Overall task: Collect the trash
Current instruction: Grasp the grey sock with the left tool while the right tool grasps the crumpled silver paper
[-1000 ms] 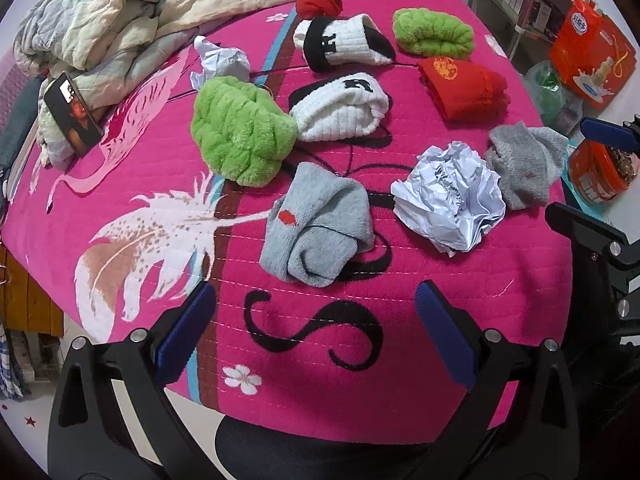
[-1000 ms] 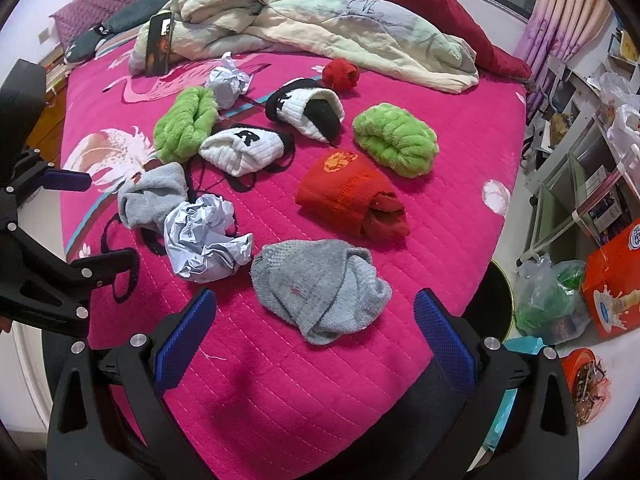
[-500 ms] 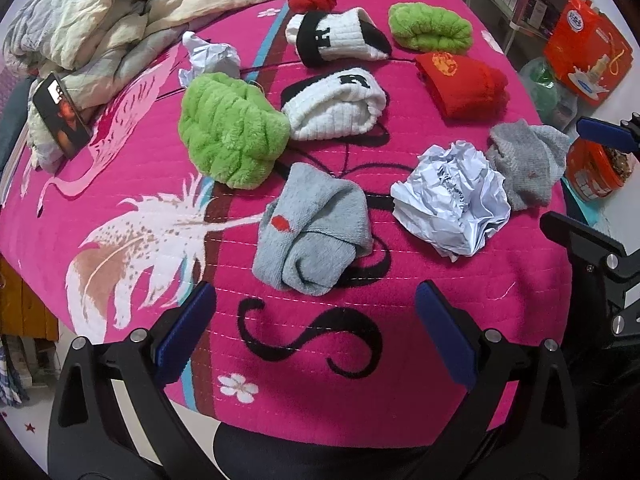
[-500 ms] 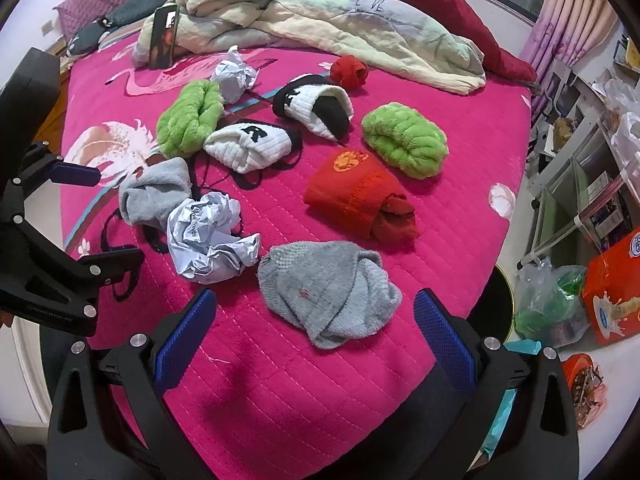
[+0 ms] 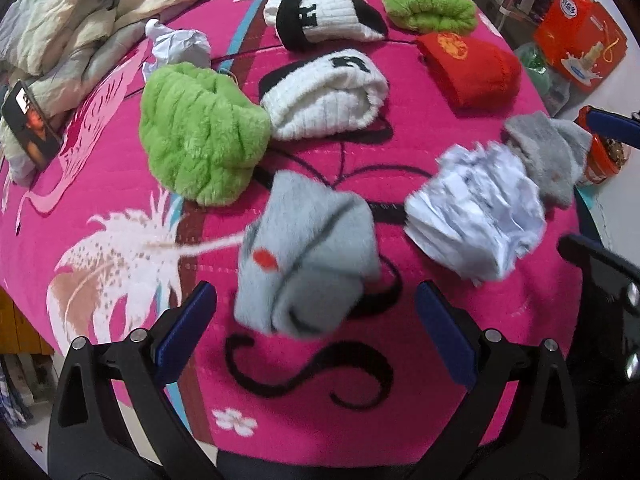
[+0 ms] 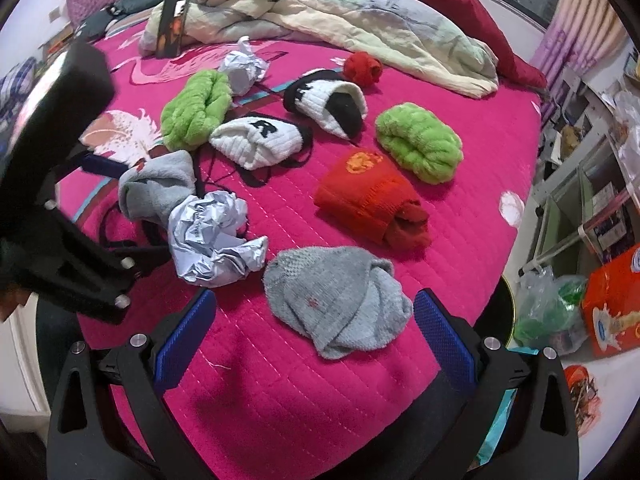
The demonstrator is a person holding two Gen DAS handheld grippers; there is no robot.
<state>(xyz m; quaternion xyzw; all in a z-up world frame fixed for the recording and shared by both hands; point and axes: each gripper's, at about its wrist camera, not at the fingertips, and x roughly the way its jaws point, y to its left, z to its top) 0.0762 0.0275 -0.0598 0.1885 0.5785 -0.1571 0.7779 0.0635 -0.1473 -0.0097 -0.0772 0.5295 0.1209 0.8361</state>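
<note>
A big crumpled white paper ball (image 5: 476, 216) (image 6: 212, 236) lies on the pink bedspread near its front edge. A smaller crumpled paper ball (image 5: 180, 46) (image 6: 243, 68) lies further back by the quilt. My left gripper (image 5: 316, 328) is open and empty, just short of a pale grey sock (image 5: 308, 256), with the big paper ball ahead to its right. My right gripper (image 6: 316, 332) is open and empty, with a grey knit sock (image 6: 340, 300) between its fingers' line and the big paper ball ahead to its left.
Rolled socks cover the bed: green fluffy ones (image 5: 200, 132) (image 6: 420, 140), white-black ones (image 5: 324, 100) (image 6: 326, 102), a red pair (image 6: 372, 196), a small red ball (image 6: 362, 68). A rumpled quilt (image 6: 340, 12) lies behind. An orange bin (image 5: 604, 152) and bags stand on the floor at right.
Both grippers have moved forward over the bed, so the socks and the big paper ball are nearer. Both stay open. Nothing on the bed has moved.
</note>
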